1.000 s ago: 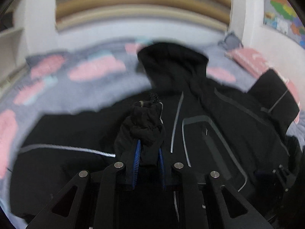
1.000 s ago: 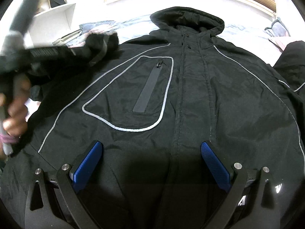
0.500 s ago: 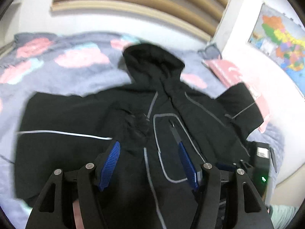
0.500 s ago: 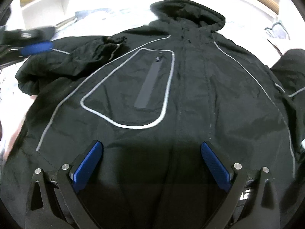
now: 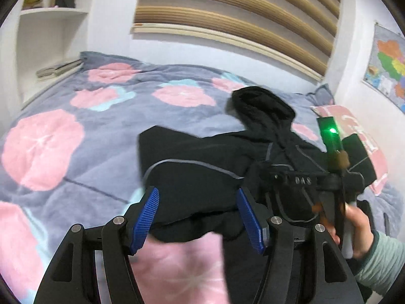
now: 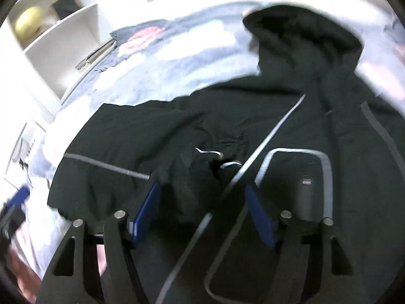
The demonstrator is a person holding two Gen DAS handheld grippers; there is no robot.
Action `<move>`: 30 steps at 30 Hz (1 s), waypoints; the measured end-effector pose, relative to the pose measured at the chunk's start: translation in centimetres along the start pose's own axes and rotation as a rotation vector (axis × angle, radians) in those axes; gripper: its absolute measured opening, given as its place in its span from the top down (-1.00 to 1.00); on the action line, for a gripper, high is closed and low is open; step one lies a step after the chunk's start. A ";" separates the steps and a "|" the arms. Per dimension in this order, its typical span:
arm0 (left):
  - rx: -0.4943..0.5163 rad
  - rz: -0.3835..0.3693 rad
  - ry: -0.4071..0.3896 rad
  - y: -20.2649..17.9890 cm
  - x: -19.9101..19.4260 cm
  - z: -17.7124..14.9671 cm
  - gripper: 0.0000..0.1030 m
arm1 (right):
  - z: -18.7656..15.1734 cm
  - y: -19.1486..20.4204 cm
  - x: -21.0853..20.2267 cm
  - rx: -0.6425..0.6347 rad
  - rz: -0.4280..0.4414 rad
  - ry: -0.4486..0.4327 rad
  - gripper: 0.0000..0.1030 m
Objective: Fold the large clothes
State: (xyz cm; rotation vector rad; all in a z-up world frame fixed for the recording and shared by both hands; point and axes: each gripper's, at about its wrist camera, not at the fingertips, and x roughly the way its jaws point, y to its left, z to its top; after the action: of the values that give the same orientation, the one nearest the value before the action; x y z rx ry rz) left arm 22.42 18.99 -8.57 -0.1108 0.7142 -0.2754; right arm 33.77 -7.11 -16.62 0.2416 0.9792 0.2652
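A black hooded jacket (image 5: 202, 162) with grey reflective piping lies face up on the bed; its hood (image 5: 263, 103) points toward the headboard. One sleeve (image 6: 141, 141) is folded in over the chest. My left gripper (image 5: 198, 217) is open and empty, above the jacket's lower left edge. My right gripper (image 6: 205, 215) is open and empty, low over the folded sleeve cuff (image 6: 217, 162) and the chest pocket outline (image 6: 298, 177). The right gripper's body with a green light (image 5: 331, 131) shows in the left wrist view.
The bed has a grey quilt with pink flowers (image 5: 76, 131). White shelves (image 5: 50, 38) stand at the left, with books (image 5: 58, 67) by the bed edge. A pink pillow (image 5: 354, 126) lies at the right. A map (image 5: 389, 60) hangs on the right wall.
My left gripper let go of the sleeve cuff, opened and drew back to the left. My right gripper moved left over the folded sleeve and narrowed its opening.
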 end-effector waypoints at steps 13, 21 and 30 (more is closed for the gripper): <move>-0.034 0.064 0.011 -0.9 2.4 1.3 -0.28 | 1.1 -2.5 -7.4 -0.051 0.044 -0.201 0.43; 0.080 -0.004 0.007 -9.4 4.2 4.2 -0.28 | 0.6 -12.6 -17.3 -0.008 -0.110 -0.330 0.43; 0.138 -0.062 0.168 -16.8 12.9 3.4 -0.28 | -1.9 -24.0 -17.2 0.048 -0.273 -0.257 0.43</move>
State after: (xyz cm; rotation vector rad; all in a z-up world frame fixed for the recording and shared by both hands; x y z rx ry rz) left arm 30.44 -0.80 -10.94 0.0225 0.8570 -0.3958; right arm 25.74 -35.16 -11.77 0.1779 0.7532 -0.0390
